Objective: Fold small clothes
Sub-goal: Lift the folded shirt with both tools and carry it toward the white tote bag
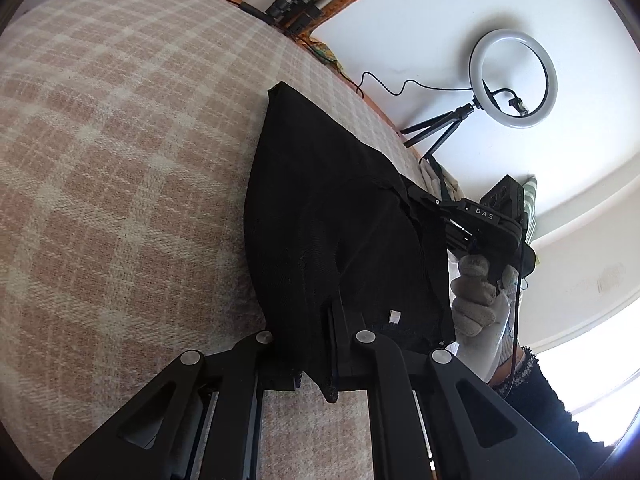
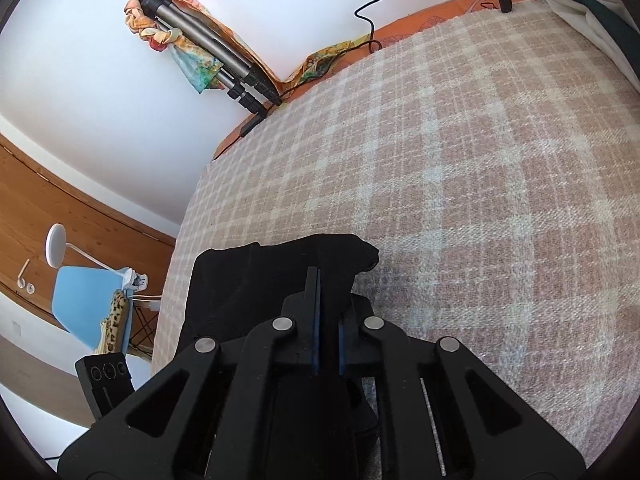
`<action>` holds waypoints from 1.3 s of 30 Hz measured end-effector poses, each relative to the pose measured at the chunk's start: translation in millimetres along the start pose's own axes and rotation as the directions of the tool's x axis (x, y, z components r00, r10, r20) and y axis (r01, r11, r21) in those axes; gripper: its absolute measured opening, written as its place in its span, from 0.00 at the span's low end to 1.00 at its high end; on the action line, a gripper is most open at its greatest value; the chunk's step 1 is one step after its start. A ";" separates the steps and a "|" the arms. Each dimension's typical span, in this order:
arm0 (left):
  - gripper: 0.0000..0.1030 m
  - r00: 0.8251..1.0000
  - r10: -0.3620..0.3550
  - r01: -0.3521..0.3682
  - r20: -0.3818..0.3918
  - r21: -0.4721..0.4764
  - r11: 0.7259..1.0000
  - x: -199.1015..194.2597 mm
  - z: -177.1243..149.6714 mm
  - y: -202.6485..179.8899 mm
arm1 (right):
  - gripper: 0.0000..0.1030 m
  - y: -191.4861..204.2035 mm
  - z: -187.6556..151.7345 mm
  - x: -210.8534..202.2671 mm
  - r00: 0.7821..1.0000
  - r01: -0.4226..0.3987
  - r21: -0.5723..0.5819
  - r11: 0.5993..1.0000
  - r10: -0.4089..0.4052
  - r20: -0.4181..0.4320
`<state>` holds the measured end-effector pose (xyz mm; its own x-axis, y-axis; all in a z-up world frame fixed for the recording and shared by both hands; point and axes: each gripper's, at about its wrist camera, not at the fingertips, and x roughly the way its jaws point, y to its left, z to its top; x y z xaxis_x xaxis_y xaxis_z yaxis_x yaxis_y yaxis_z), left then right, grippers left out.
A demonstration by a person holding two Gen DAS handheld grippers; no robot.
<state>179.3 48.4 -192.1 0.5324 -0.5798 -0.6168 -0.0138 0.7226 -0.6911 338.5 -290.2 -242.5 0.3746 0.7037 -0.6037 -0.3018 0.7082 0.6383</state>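
Note:
A small black garment [image 1: 328, 208] lies on the checked blanket [image 1: 120, 160], stretched between both grippers. My left gripper [image 1: 335, 312] is shut on its near edge, beside a small white label [image 1: 395, 316]. In the left wrist view my right gripper [image 1: 416, 194], held by a gloved hand [image 1: 476, 300], pinches the garment's far right edge. In the right wrist view the right gripper [image 2: 314, 276] is shut on the black garment [image 2: 256, 276], whose fabric bunches around the fingers. The other gripper's body [image 2: 106, 380] shows at the lower left.
A ring light on a tripod [image 1: 512, 80] stands at the blanket's far edge with its cable [image 1: 384, 88]. A folded tripod wrapped in colourful cloth [image 2: 208, 48] leans on the white wall. A blue chair [image 2: 84, 304] stands beside the bed. Folded fabrics [image 2: 592, 12] lie at the far right.

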 end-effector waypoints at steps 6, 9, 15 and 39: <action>0.07 1.000 0.012 -0.014 0.023 0.066 0.998 -1.2 -1.2 -14.9 | 0.06 29.7 5.9 -15.6 0.998 0.056 -0.093 0.994 -0.054 0.023; 0.07 0.999 0.005 -0.008 0.035 0.084 0.996 -1.3 -2.6 -21.5 | 0.06 43.0 7.5 -21.0 0.997 0.077 -0.137 0.988 -0.074 0.030; 0.07 0.999 -0.015 0.011 0.038 0.119 0.993 6.1 -5.8 -35.9 | 0.06 56.1 12.1 -36.7 0.995 0.096 -0.191 0.977 -0.088 0.049; 0.07 0.986 -0.169 0.161 -0.008 0.352 0.922 131.1 38.2 -195.5 | 0.06 -15.3 101.3 -212.5 0.914 0.355 -0.204 0.913 -0.293 0.279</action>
<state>284.1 -154.5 -123.5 0.5202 -0.6968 -0.4938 0.3714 0.7053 -0.6039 352.3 -456.3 -75.5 0.6758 0.4199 -0.6057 -0.3209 0.9075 0.2710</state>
